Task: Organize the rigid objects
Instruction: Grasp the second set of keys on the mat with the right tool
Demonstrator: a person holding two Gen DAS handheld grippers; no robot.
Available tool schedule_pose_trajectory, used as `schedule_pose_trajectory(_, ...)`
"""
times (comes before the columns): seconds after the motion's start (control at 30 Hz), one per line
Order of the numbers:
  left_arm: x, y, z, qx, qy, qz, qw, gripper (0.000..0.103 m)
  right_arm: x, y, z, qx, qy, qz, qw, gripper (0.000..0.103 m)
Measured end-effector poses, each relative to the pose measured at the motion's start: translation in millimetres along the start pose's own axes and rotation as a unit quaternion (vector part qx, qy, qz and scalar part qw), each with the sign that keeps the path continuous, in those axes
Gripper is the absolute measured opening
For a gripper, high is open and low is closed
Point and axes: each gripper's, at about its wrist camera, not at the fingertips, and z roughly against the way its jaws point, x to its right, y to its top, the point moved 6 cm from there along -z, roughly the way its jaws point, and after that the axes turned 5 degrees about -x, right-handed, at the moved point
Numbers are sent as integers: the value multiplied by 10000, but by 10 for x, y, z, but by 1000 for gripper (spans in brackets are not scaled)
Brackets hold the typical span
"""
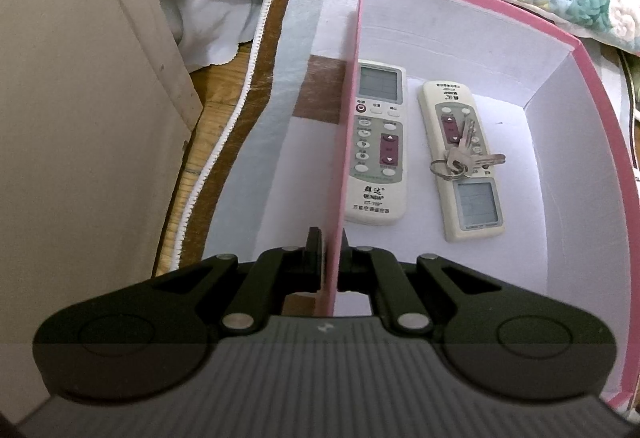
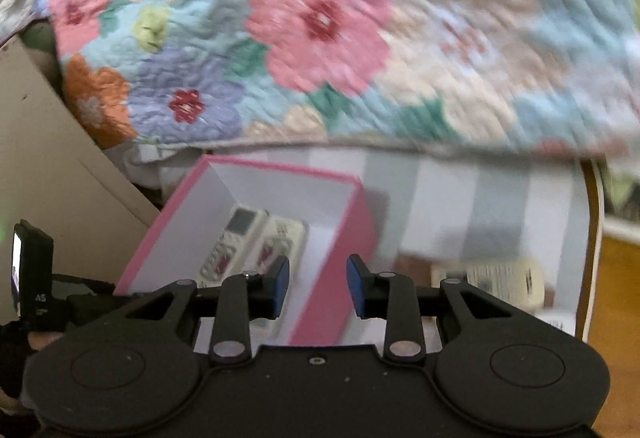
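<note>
A: L claw (image 1: 330,258)?

B: Clamped on the near left wall of the pink box (image 1: 560,142), one finger inside, one outside. It's only steadying the box.

A: What's in the box?

B: Two white AC remotes, side by side on the floor of it. Left remote (image 1: 376,142) lies along the gripped wall, screen at the far end. Right remote (image 1: 462,162) has its screen at the near end, long axis roughly parallel but tilted a bit. A key bunch (image 1: 460,158) sits across its middle.

A: R claw (image 2: 318,286)?

B: Fingers apart, nothing between them, hovering over the box's right wall.

A: Anything left outside?

B: Third remote (image 2: 506,282), blurred, on the striped mat (image 2: 460,198) to the right of the box, just beyond the R claw's right finger. Long axis looks left-right across the view; can't tell which end is which. R claw's nearer, so prob its pick.
</note>
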Motion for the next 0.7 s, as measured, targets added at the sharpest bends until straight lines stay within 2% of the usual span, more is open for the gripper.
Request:
schedule_pose_trajectory(0.33,-1,2,-1,-3,-1,64,10000,5,384,-389,-137,-458,-32,-358,9983,44)
schedule_pose_trajectory(0.47,-28,9,-2,-8,-50,117,9999,5,364,-601,-290,-654,-214,337,9971,54)
schedule_pose_trajectory(0.7,-19,7,9,26,-3,133,9999,5,240,-912,-630,-994,-382,1515,9827,56)
